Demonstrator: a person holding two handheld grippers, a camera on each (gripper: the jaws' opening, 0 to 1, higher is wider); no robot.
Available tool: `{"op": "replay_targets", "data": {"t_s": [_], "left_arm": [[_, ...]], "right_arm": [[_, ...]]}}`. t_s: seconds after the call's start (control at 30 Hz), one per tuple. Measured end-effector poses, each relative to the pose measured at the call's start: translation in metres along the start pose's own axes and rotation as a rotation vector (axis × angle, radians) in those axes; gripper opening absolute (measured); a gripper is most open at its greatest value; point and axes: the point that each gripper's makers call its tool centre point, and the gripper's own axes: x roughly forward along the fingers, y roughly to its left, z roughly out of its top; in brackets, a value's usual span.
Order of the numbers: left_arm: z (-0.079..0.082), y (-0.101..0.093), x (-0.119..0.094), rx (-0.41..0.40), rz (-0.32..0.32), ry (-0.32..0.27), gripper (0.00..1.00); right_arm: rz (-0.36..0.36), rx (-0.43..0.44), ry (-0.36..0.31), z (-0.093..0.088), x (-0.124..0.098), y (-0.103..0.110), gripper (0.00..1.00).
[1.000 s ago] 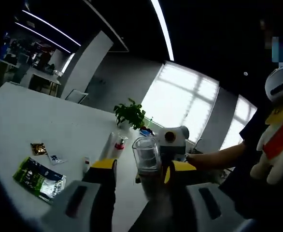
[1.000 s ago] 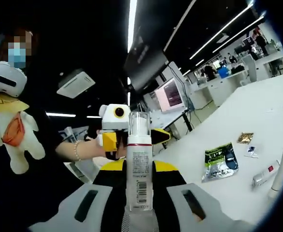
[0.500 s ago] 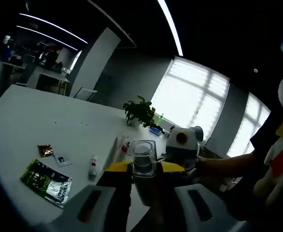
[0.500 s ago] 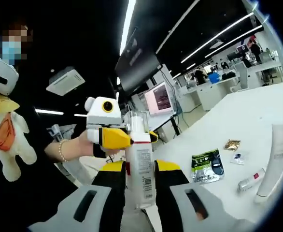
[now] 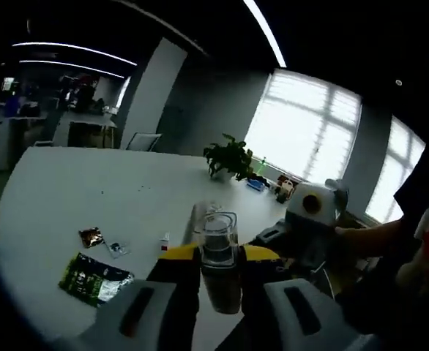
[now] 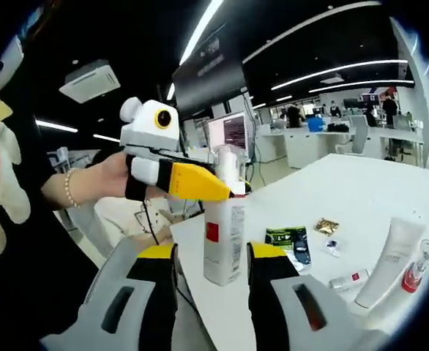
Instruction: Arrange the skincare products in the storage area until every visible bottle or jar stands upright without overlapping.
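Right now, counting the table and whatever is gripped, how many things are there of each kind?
Bottles: 2 (pump bottle, small red-topped bottle)
Tubes: 2 (big white tube, small tube)
Packets: 3 (green packet, gold sachet, small sachet)
Total: 7

Landmark: bottle [image 6: 224, 219], held by its cap in the left claw [image 6: 225, 194], off the surface [image 6: 361, 186]. Right claw [image 6: 203, 256] straddles its base. Right of bottle on the surface: packet [image 6: 289, 241], then tube [image 6: 385, 261].
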Motion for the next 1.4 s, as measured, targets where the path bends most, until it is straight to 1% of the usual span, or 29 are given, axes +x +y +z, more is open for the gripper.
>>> {"op": "replay_targets", "data": {"t_s": [0.07, 0.1, 0.13, 0.2, 0.23, 0.27, 0.3, 0.33, 0.4, 0.43, 0.5, 0.63, 0.73, 0.87, 0.93, 1.0, 1.07, 1.2, 1.27, 1.4], "left_arm": [[0.0, -0.006, 0.002, 0.057, -0.021, -0.003, 0.17], [0.0, -0.014, 0.004, 0.091, -0.04, 0.0, 0.17], [0.0, -0.016, 0.004, 0.103, -0.047, 0.001, 0.17], [0.003, -0.02, 0.005, 0.169, -0.076, -0.005, 0.17], [0.003, -0.032, 0.008, 0.204, -0.103, -0.003, 0.17], [0.004, -0.037, 0.009, 0.227, -0.117, -0.004, 0.17], [0.005, -0.043, 0.012, 0.244, -0.13, -0.004, 0.17], [0.005, -0.044, 0.012, 0.248, -0.136, -0.002, 0.17], [0.004, -0.049, 0.017, 0.292, -0.155, 0.004, 0.17], [0.003, -0.051, 0.019, 0.3, -0.159, 0.013, 0.17], [0.0, -0.055, 0.025, 0.315, -0.179, 0.028, 0.17], [-0.001, -0.058, 0.034, 0.322, -0.225, 0.026, 0.17], [-0.001, -0.058, 0.042, 0.329, -0.249, 0.027, 0.17], [-0.005, -0.066, 0.051, 0.343, -0.285, 0.046, 0.16], [-0.008, -0.066, 0.056, 0.345, -0.298, 0.057, 0.16], [-0.011, -0.067, 0.061, 0.347, -0.304, 0.064, 0.16], [-0.014, -0.065, 0.065, 0.346, -0.308, 0.069, 0.16], [-0.022, -0.066, 0.074, 0.34, -0.31, 0.089, 0.16], [-0.028, -0.065, 0.078, 0.339, -0.31, 0.095, 0.15], [-0.043, -0.061, 0.085, 0.315, -0.299, 0.132, 0.15]], "right_arm": [[0.015, -0.003, 0.014, -0.005, 0.0, -0.002, 0.37], [0.026, -0.005, 0.021, -0.008, 0.0, -0.002, 0.37], [0.029, -0.009, 0.023, -0.009, 0.0, -0.002, 0.37], [0.046, -0.032, 0.042, -0.012, 0.0, -0.003, 0.37], [0.057, -0.052, 0.051, -0.013, -0.001, -0.004, 0.37], [0.063, -0.071, 0.059, -0.014, -0.001, -0.005, 0.37], [0.062, -0.095, 0.062, -0.013, -0.003, -0.007, 0.36], [0.067, -0.107, 0.063, -0.012, -0.005, -0.007, 0.35], [0.084, -0.15, 0.057, -0.007, -0.01, -0.006, 0.31], [0.084, -0.171, 0.052, -0.005, -0.013, -0.007, 0.28], [0.088, -0.183, 0.059, -0.005, -0.019, -0.009, 0.28], [0.098, -0.21, 0.081, -0.011, -0.027, -0.014, 0.26], [0.104, -0.22, 0.09, -0.016, -0.032, -0.016, 0.22], [0.066, -0.23, 0.097, -0.024, -0.038, -0.026, 0.21], [0.058, -0.231, 0.096, -0.029, -0.041, -0.029, 0.21], [0.047, -0.23, 0.098, -0.032, -0.043, -0.031, 0.21], [0.038, -0.236, 0.104, -0.035, -0.044, -0.035, 0.21], [0.031, -0.247, 0.128, -0.044, -0.044, -0.041, 0.21], [0.027, -0.247, 0.131, -0.05, -0.044, -0.042, 0.21], [0.024, -0.245, 0.15, -0.066, -0.041, -0.047, 0.21]]}}
